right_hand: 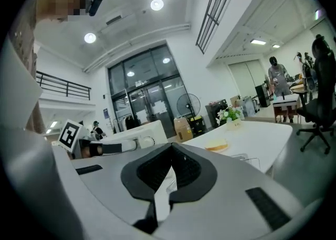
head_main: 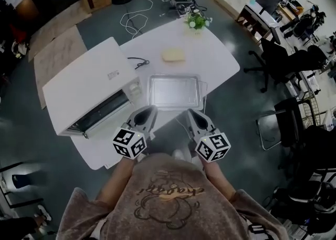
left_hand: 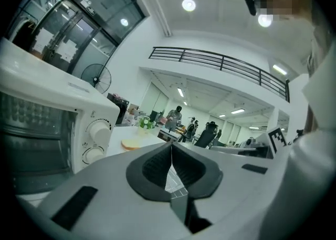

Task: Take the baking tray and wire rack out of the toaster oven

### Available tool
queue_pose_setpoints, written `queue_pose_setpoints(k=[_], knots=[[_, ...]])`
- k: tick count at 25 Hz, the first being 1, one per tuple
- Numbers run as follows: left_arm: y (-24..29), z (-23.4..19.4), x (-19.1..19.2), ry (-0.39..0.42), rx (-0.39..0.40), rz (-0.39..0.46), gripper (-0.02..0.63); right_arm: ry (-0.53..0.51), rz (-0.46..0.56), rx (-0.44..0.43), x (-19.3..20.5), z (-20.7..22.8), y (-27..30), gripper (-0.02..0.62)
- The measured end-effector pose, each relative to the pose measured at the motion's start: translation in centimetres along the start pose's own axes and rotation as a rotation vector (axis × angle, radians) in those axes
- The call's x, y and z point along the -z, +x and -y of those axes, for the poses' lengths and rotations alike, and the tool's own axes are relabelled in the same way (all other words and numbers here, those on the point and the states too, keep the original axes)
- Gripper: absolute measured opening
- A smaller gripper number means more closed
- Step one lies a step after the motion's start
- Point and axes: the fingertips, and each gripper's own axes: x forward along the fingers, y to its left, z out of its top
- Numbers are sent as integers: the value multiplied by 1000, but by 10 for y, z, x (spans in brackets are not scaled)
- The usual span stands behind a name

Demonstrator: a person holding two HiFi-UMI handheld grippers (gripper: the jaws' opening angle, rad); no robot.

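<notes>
Evidently the removal step is finished or nearly so. The baking tray [head_main: 174,91] lies flat on the tabletop [head_main: 220,58], outside the toaster oven [head_main: 89,89] and just beside its front corner. A thin wire frame shows past the tray's three o'clock edge, and I take it for the wire rack [head_main: 205,94], under or against the tray, though I cannot tell which.

My left claw [head_main: 149,111] has its jaws pressed together with nothing between them, and the right claw [head_main: 192,113] is the same. Both hover at the tabletop's six o'clock edge, pointing toward twelve and short of the tray's near rim.

By my reading little is left. The next move is at most a check that the oven is empty, or a nudge of the tray toward twelve o'clock, since its near rim sits close to the tabletop's edge.

For room, the oven crowds the nine to ten o'clock side. A bread slice [head_main: 173,55] lies at twelve beyond the tray, a cable [head_main: 138,64] at eleven, and a flower pot [head_main: 197,21] at the far end. Bare surface opens at one to two o'clock. Office chairs [head_main: 278,60] stand well apart at three, beyond the edge.
</notes>
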Motion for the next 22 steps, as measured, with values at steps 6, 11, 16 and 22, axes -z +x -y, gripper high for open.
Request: queue_pose_setpoints(k=[6, 11, 16, 22], knots=[[-4, -8, 4, 56, -40, -1, 5, -16, -7, 41, 11, 8, -2, 0], [-6, -9, -1, 63, -57, 11, 5, -26, -7, 58, 12, 11, -4, 0], [-6, -7, -1, 58, -64, 8, 5, -44, -19, 66, 11, 14, -6, -1], [-3, -5, 3, 61, -56, -3, 5, -51, -28, 69, 14, 18, -6, 0]])
